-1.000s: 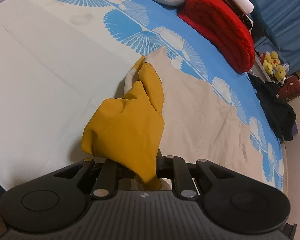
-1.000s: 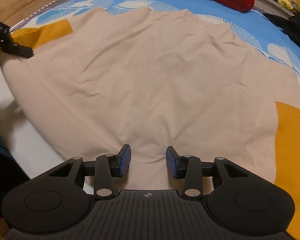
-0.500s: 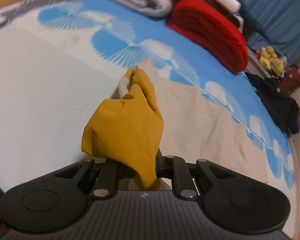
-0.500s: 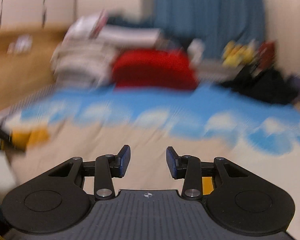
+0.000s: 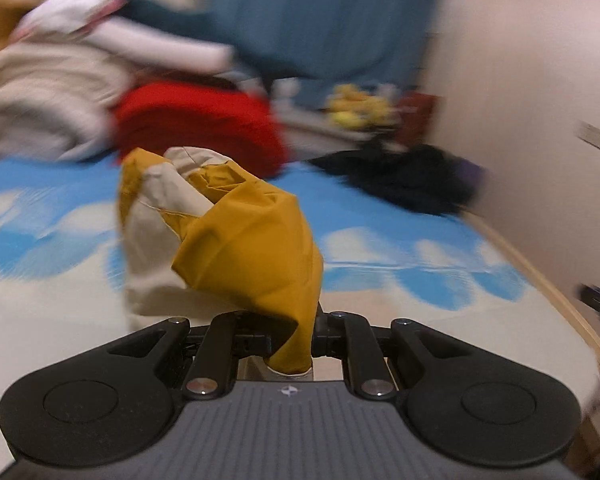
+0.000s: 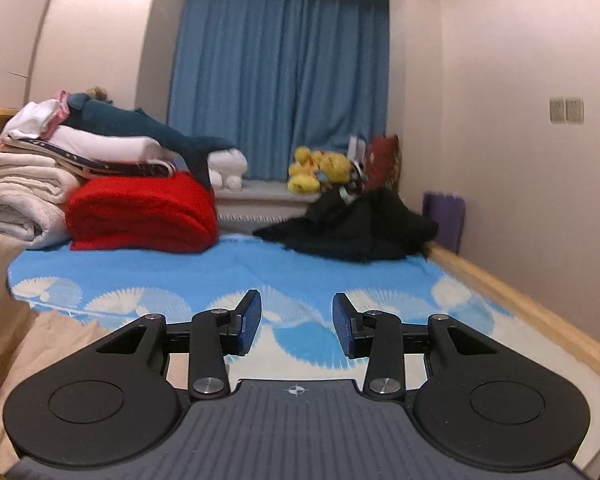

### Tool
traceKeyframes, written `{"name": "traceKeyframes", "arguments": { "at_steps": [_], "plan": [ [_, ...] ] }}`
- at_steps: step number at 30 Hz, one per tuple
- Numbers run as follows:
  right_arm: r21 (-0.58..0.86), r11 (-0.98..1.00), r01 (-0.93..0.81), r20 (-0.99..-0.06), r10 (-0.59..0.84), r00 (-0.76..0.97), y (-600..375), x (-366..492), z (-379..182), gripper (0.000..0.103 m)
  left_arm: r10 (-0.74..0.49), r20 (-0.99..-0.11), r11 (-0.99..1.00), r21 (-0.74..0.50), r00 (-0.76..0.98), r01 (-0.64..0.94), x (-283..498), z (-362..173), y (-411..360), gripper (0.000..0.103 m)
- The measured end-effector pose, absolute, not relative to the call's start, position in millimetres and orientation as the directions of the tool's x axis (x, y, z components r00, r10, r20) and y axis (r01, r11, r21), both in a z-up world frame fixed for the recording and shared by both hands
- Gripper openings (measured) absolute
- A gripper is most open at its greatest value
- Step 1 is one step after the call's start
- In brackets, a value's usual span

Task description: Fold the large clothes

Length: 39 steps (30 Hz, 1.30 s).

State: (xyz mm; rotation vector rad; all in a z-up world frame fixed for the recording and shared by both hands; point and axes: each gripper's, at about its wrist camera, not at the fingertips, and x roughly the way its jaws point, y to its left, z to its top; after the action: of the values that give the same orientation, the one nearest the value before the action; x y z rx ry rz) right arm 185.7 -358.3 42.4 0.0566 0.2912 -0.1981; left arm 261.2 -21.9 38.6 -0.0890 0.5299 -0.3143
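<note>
My left gripper (image 5: pixel 290 340) is shut on a bunched corner of the beige and mustard-yellow garment (image 5: pixel 256 248), which it holds up above the bed; the cloth hides the fingertips. My right gripper (image 6: pixel 297 326) is open and empty, raised and level over the bed, with its blue pads (image 6: pixel 250 318) apart. The beige cloth of the garment (image 6: pixel 48 352) lies on the bed at the lower left of the right wrist view, and a bit of its yellow edge shows at the far left.
The bed has a blue and white fan-pattern cover (image 6: pixel 236 272). A red folded blanket (image 6: pixel 140 216), stacked white bedding (image 6: pixel 24 196), a black clothes heap (image 6: pixel 352 228) and yellow plush toys (image 6: pixel 320 168) sit at the far end. A wall runs along the right.
Both grippers have tilted up from the bed to a level view of the room. The left one has lifted the garment corner higher. The right one stays open.
</note>
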Motion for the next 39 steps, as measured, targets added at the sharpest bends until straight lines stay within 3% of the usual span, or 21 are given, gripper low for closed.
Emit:
{"name": "traceKeyframes", "arguments": {
  "at_steps": [4, 8, 11, 12, 16, 20, 23, 26, 31, 33, 37, 39],
  "plan": [
    [0.036, 0.976, 0.213, -0.322, -0.19, 0.927, -370.0, 179.7, 36.1, 0.041, -0.459, -0.498, 0.876, -0.113, 0.736, 0.469, 257.0, 13.7, -106.9, 0.015],
    [0.06, 0.976, 0.209, -0.357, -0.175, 0.917, -369.5, 181.5, 31.0, 0.041, -0.51, -0.668, 0.791, -0.117, 0.541, 0.601, 264.6, -40.0, -176.3, 0.019],
    [0.116, 0.974, 0.193, -0.393, -0.134, 0.91, -372.0, 190.2, 27.1, 0.041, -0.503, -0.791, 0.746, -0.195, 0.348, 0.637, 271.0, -80.8, -200.5, 0.039],
    [0.131, 0.973, 0.188, -0.401, -0.121, 0.908, -369.9, 193.9, 24.6, 0.041, -0.508, -0.803, 0.737, -0.217, 0.312, 0.64, 271.9, -84.7, -201.9, 0.051],
    [0.168, 0.975, 0.143, -0.414, -0.062, 0.908, -355.7, 205.9, 18.7, 0.042, -0.627, -0.725, 0.705, -0.371, 0.286, 0.604, 283.9, -58.4, -169.7, 0.07],
    [0.185, 0.981, 0.058, -0.41, 0.024, 0.912, -334.4, 218.6, 10.1, 0.042, -0.705, -0.623, 0.696, -0.517, 0.339, 0.497, 295.3, -34.5, -106.9, 0.074],
    [0.256, 0.966, -0.035, -0.448, 0.151, 0.881, -319.2, 231.1, 3.3, 0.048, -0.65, -0.622, 0.758, -0.488, 0.437, 0.432, 300.7, -19.8, -78.1, 0.074],
    [0.387, 0.917, -0.099, -0.565, 0.321, 0.76, -305.9, 251.9, -15.4, 0.052, -0.573, -0.651, 0.819, -0.438, 0.498, 0.37, 307.3, -9.2, -56.6, 0.074],
    [0.251, 0.965, -0.071, -0.765, 0.243, 0.597, -280.4, 265.8, -48.2, 0.051, -0.437, -0.714, 0.9, -0.342, 0.548, 0.272, 310.4, -7.8, -30.2, 0.074],
    [0.253, 0.966, -0.061, -0.781, 0.241, 0.576, -280.2, 265.7, -53.0, 0.047, -0.382, -0.735, 0.924, -0.299, 0.56, 0.237, 310.4, -9.7, -23.7, 0.074],
    [0.275, 0.957, -0.089, -0.771, 0.275, 0.574, -279.5, 257.8, -52.9, 0.009, -0.33, -0.75, 0.944, -0.267, 0.574, 0.193, 314.9, -11.4, -13.6, 0.074],
    [0.287, 0.951, -0.113, -0.757, 0.297, 0.582, -283.5, 253.1, -49.2, 0.005, -0.322, -0.75, 0.947, -0.261, 0.578, 0.188, 313.1, -12.0, -9.9, 0.074]
  ]
}}
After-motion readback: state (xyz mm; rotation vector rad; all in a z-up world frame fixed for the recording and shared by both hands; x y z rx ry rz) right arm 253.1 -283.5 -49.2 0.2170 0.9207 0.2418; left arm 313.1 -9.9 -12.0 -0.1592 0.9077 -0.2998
